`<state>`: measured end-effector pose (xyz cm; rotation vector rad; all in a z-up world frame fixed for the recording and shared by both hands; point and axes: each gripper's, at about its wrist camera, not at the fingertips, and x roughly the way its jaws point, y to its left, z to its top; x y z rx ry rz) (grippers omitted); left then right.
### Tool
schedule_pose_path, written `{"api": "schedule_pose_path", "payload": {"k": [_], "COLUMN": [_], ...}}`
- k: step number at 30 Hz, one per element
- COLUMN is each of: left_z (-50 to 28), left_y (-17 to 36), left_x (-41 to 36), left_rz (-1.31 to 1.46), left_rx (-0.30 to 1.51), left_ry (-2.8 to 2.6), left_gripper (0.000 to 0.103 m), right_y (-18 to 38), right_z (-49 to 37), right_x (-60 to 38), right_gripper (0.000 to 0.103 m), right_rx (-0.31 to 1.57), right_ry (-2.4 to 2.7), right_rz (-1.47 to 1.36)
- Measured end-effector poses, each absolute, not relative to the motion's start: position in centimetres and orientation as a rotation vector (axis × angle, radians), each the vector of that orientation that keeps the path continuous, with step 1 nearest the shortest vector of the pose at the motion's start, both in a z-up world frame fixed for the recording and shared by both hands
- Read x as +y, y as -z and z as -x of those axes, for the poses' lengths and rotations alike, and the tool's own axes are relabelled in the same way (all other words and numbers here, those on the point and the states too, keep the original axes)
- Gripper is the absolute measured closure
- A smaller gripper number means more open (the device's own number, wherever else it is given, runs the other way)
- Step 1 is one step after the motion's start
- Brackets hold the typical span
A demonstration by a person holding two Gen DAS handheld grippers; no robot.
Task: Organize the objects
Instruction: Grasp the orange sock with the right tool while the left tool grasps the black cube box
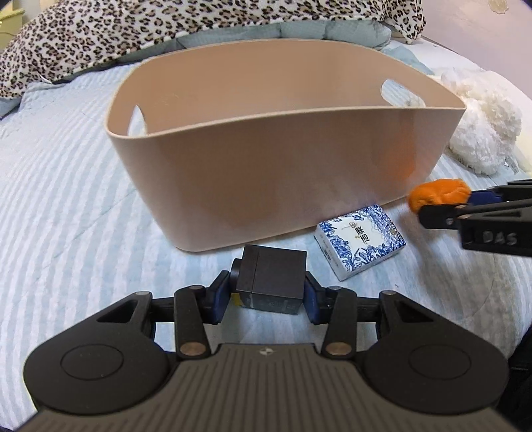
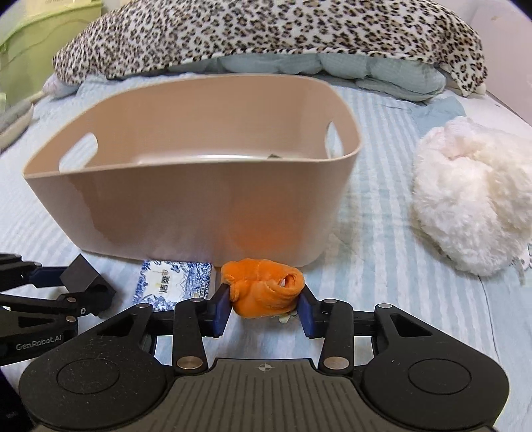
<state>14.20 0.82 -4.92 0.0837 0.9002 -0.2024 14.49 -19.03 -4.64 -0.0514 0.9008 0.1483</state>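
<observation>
A beige plastic bin (image 1: 266, 172) with handle cut-outs stands on the bed; it also shows in the right wrist view (image 2: 186, 206). My left gripper (image 1: 267, 295) is shut on a black box (image 1: 274, 279), held low in front of the bin; the box also shows in the right wrist view (image 2: 86, 279). My right gripper (image 2: 264, 305) is shut on an orange plush toy (image 2: 262, 287), just in front of the bin's near wall; the toy also shows in the left wrist view (image 1: 439, 194). A blue-and-white tissue pack (image 1: 360, 241) lies on the bed between the grippers.
A white fluffy plush (image 2: 472, 196) lies right of the bin. A leopard-print blanket (image 2: 266, 30) over a pale green quilt lies behind it. The striped bedspread (image 1: 66, 199) stretches left. A green box (image 2: 40, 40) stands far left.
</observation>
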Motion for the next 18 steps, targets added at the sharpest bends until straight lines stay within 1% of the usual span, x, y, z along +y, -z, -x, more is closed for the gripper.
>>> {"api": "schedule_pose_path", "payload": {"k": [3,6,7,8,10,18], "left_z": [-13.9,-13.6,-13.5,-13.4,-13.3,-13.1], "left_y": [4.8,4.9,4.9,4.9,4.8,4.7], "left_x": [1.0,1.1,1.2,1.3,1.4,1.2], "left_rz": [-0.088,-0.090,-0.088,-0.086,-0.082,-0.075], "left_rx": [0.892,0.898,0.899,0.900,0.899,0.899], "left_ry": [0.193,0.183,0.183,0.183,0.186,0.212], "left_gripper": [0.056,0.056,0.056,0.056,0.056,0.056], "right_y": [4.5,5.5,6.1,6.6,7.0,6.1], "right_z": [-14.2,-13.8,-13.6,-13.6,-13.3,-12.9], "right_x": [-19.7,-19.6,-19.5,-19.4,-19.5,-19.3], "right_gripper": [0.064,0.062,0.055,0.051,0.048,0.049], "right_rx": [0.929,0.989,1.011,1.032,1.039,0.983], "right_ry": [-0.168,-0.185,-0.186,-0.185,-0.180,-0.191], "right_rz": [0.018,0.023,0.031,0.036,0.040,0.024]}}
